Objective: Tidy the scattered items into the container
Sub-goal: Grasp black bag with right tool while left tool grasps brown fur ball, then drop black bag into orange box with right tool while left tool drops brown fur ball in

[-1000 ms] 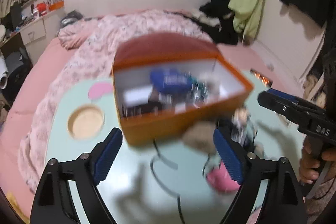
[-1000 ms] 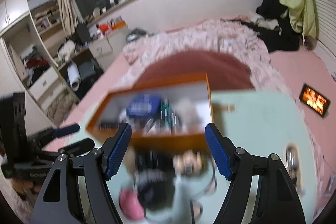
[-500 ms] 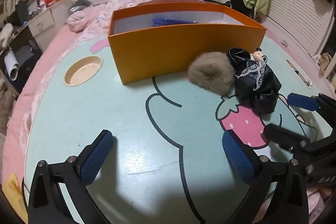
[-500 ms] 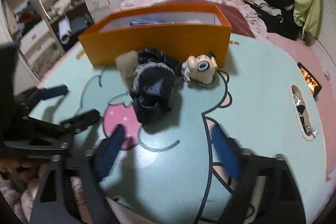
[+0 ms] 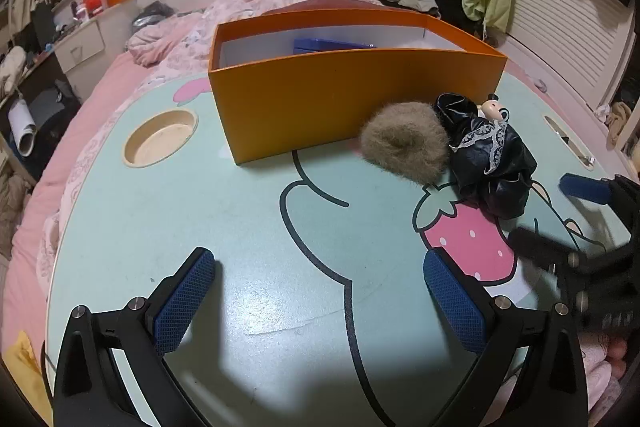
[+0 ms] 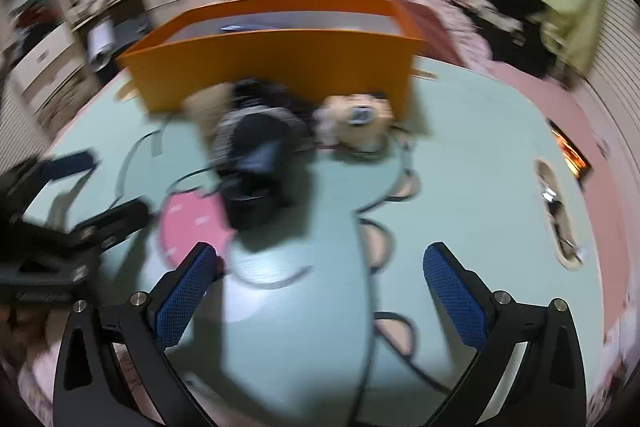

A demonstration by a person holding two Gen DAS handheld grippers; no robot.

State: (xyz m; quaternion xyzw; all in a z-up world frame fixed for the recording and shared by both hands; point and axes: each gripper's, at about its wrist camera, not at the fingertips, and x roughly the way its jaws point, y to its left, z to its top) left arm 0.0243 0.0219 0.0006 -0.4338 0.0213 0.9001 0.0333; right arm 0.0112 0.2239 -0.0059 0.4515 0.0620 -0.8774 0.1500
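Now both hand-held grippers sit lower over the table (image 5: 248, 227), the orange box (image 5: 320, 103) farther off.
Left hand-held gripper (image 5: 320, 301) and right hand-held gripper (image 6: 320, 301) angle downward, jaws just spread wide, nothing between.

The right gripper (image 6: 320, 291) is hanging over the tabletop (image 6: 480, 163) with its jaws spread wide; they have just been opening, and nothing is lying between them. Ahead, an orange box (image 6: 280, 67) is standing on the tabletop. A black cloth bundle (image 6: 256, 163) is lying just in front of it, with a tan fluffy thing (image 6: 208, 107) at its left and a pale toy (image 6: 356, 119) at its right. The left gripper (image 6: 80, 187) is reaching in from the left edge. The picture is blurring everything.
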